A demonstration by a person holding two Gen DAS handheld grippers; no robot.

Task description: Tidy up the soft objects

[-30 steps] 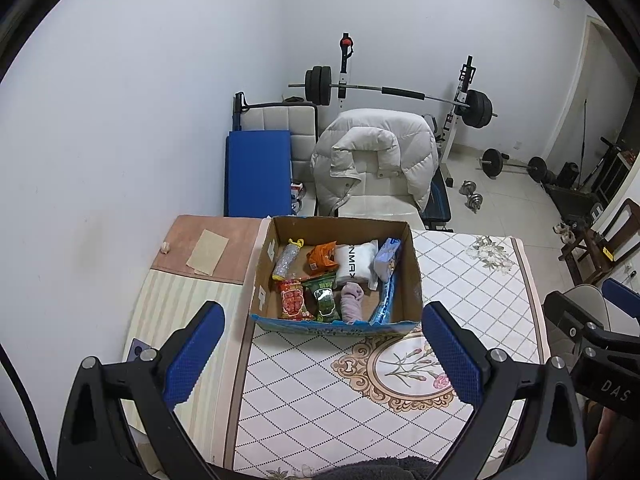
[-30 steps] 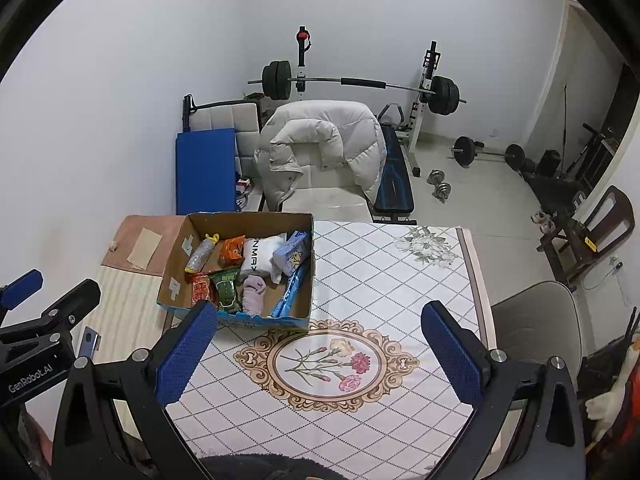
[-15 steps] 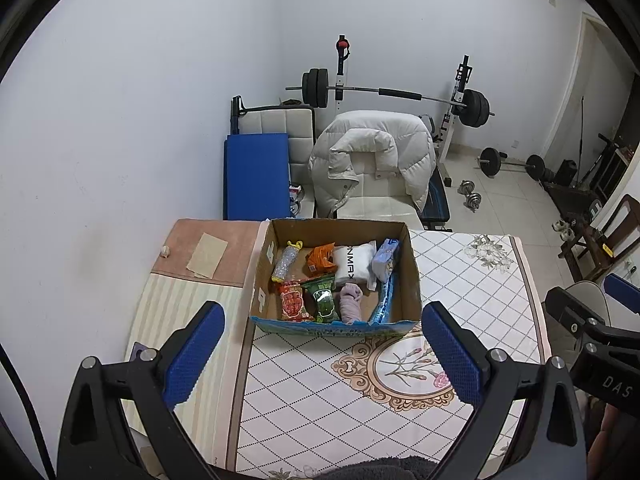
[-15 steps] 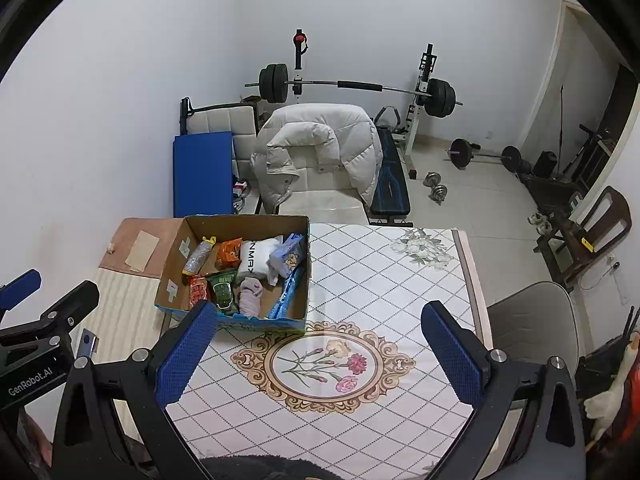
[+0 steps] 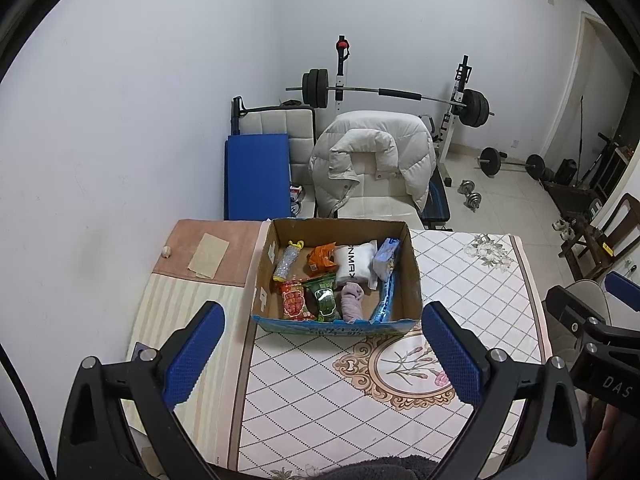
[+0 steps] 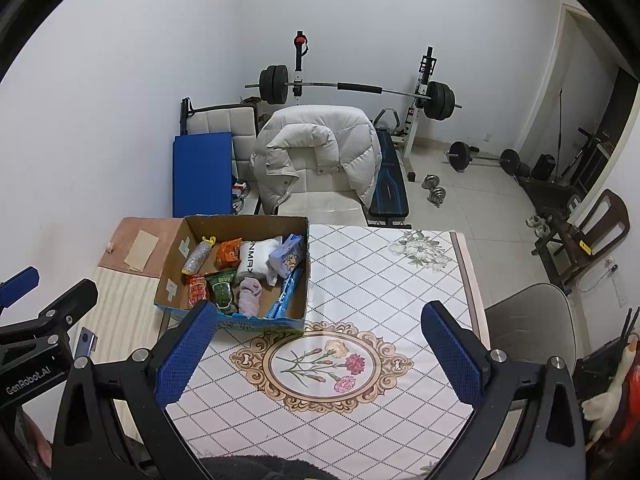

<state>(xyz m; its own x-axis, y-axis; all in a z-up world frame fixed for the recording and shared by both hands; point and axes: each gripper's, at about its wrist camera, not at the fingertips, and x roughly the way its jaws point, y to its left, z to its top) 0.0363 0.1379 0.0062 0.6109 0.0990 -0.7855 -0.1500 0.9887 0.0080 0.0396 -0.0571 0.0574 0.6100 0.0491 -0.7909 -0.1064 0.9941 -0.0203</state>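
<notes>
An open cardboard box (image 5: 414,276) (image 6: 172,264) stands at the far left of the patterned table (image 5: 460,280) (image 6: 380,280). Inside lie a white roll (image 5: 352,266) (image 6: 256,258), a pink sock (image 5: 352,302) (image 6: 250,294), a silver packet (image 5: 286,262), an orange packet (image 5: 322,258), red (image 5: 294,300) and green (image 5: 324,298) snack bags, and blue packs (image 5: 386,254). My left gripper (image 5: 324,356) is open and empty, high above the near table. My right gripper (image 6: 320,356) is open and empty, to the right of it.
A striped mat (image 5: 180,312) and a brown mat (image 5: 208,248) cover the table's left part. A chair with a white puffer jacket (image 5: 372,160) stands behind the table, with a barbell rack (image 5: 400,94) beyond. A grey chair (image 6: 528,328) is at the right.
Both grippers have drifted slightly; the box and room sit a little lower in both views. Nothing was taken hold of.
</notes>
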